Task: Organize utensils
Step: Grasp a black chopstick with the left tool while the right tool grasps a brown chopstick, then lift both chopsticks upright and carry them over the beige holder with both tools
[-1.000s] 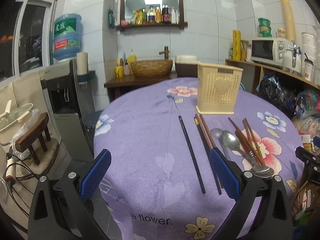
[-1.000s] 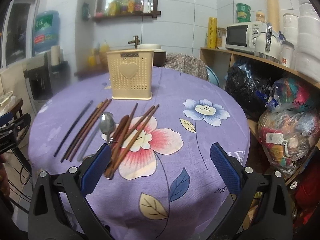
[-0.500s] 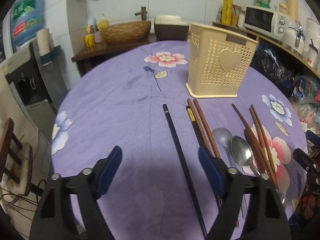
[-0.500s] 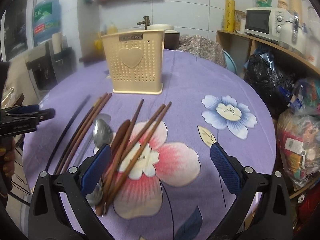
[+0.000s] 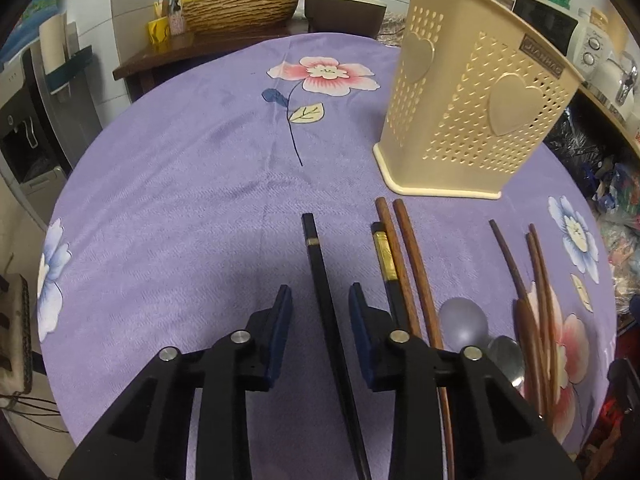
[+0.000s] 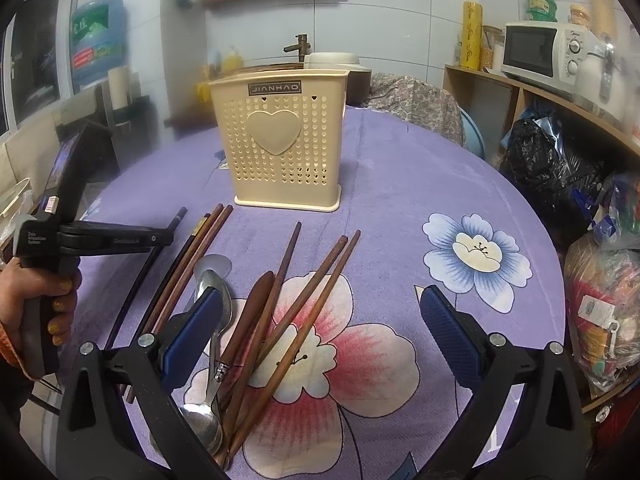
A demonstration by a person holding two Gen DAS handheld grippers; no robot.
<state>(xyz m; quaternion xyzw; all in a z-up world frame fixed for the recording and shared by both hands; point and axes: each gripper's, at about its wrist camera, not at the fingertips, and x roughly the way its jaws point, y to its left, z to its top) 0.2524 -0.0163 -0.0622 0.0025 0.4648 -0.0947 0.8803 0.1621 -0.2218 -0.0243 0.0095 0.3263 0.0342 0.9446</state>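
Observation:
A cream perforated utensil holder [image 5: 476, 120] stands upright on the purple flowered tablecloth [image 5: 192, 184]; it also shows in the right wrist view [image 6: 286, 148]. A black chopstick [image 5: 316, 256] lies between the pads of my left gripper [image 5: 320, 300], which straddles it, narrowed but with gaps either side. Brown chopsticks [image 5: 408, 256] and a black gold-banded one [image 5: 384, 252] lie to its right. My right gripper [image 6: 320, 320] is open wide, above brown chopsticks [image 6: 312, 296] and metal spoons [image 6: 214, 300].
More brown chopsticks [image 5: 536, 280] and spoon bowls [image 5: 464, 320] lie at the right. A side counter with a wicker basket [image 5: 240, 4] stands behind the table. Shelves with a microwave [image 6: 536, 54] and stuffed bags [image 6: 600, 280] line the right side.
My left gripper has moved forward and down onto the black chopstick and its jaws have narrowed around it. My right gripper has moved closer over the brown chopsticks, still wide open.

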